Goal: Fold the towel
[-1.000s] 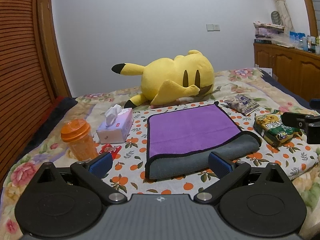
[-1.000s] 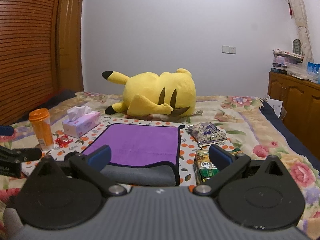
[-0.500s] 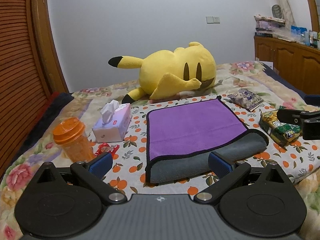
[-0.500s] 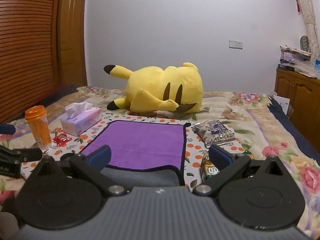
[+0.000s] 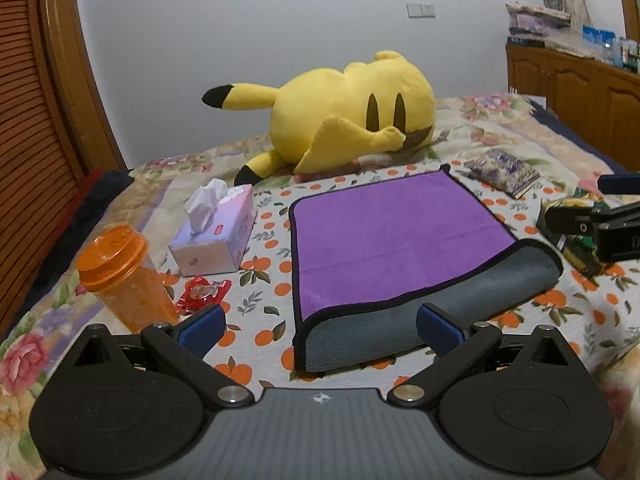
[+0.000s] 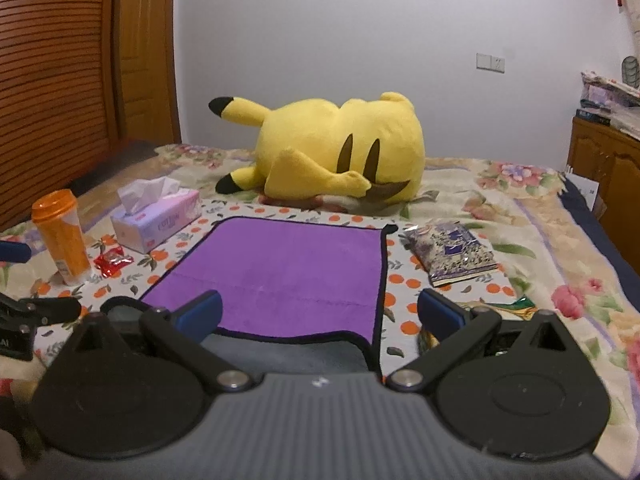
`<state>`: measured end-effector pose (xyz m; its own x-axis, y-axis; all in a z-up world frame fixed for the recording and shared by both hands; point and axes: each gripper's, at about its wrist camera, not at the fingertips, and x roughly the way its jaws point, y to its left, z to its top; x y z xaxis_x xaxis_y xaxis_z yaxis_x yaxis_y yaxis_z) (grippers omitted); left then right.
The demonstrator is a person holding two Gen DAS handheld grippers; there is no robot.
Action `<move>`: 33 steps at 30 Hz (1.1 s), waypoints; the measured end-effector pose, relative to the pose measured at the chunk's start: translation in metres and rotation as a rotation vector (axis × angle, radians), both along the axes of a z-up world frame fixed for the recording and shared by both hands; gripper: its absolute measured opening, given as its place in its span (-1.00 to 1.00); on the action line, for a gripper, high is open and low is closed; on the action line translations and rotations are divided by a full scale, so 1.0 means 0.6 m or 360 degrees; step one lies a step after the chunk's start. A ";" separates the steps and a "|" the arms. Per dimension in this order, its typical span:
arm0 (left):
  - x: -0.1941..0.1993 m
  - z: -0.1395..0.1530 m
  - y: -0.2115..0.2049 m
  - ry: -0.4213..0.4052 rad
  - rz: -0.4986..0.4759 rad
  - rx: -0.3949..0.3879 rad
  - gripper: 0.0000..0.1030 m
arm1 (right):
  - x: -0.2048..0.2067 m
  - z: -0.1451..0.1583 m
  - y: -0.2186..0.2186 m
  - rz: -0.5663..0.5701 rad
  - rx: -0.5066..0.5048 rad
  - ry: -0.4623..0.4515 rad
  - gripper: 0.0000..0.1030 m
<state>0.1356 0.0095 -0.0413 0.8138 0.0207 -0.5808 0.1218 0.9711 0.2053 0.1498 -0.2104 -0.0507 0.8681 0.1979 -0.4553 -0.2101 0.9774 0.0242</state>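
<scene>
A purple towel (image 5: 392, 236) with a black hem lies flat on the bed, its near edge turned over to show the grey underside (image 5: 432, 312). It also shows in the right wrist view (image 6: 280, 276). My left gripper (image 5: 320, 326) is open and empty, just in front of the towel's near left corner. My right gripper (image 6: 318, 314) is open and empty, over the near right part of the towel. The right gripper's fingers (image 5: 592, 220) show at the right edge of the left wrist view.
A yellow plush toy (image 5: 344, 120) lies behind the towel. A tissue box (image 5: 216, 236), an orange cup (image 5: 124, 276) and a red wrapper (image 5: 202, 294) are to the left. Snack packets (image 6: 452, 252) lie to the right. A wooden cabinet (image 5: 580, 96) stands far right.
Both grippers have risen and tilted down a little, so the towel sits lower and larger in view. Both stay open. The towel has not moved.
</scene>
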 end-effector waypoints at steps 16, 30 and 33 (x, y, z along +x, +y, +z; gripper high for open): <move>0.064 -0.034 0.022 0.0146 -0.0032 -0.0033 0.78 | 0.056 -0.029 -0.018 0.0029 0.0017 0.0156 1.00; 0.115 -0.070 0.046 0.0268 -0.0043 -0.0060 0.52 | 0.086 -0.063 -0.020 0.0085 -0.0027 0.0309 0.73; 0.124 -0.079 0.051 0.0290 -0.0042 -0.0063 0.45 | 0.093 -0.074 -0.023 0.0084 -0.0025 0.0346 0.72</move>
<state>0.2097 0.0404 -0.0886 0.6949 -0.0251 -0.7187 0.1791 0.9739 0.1392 0.2055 -0.2244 -0.0951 0.7380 0.2318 -0.6337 -0.2524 0.9658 0.0594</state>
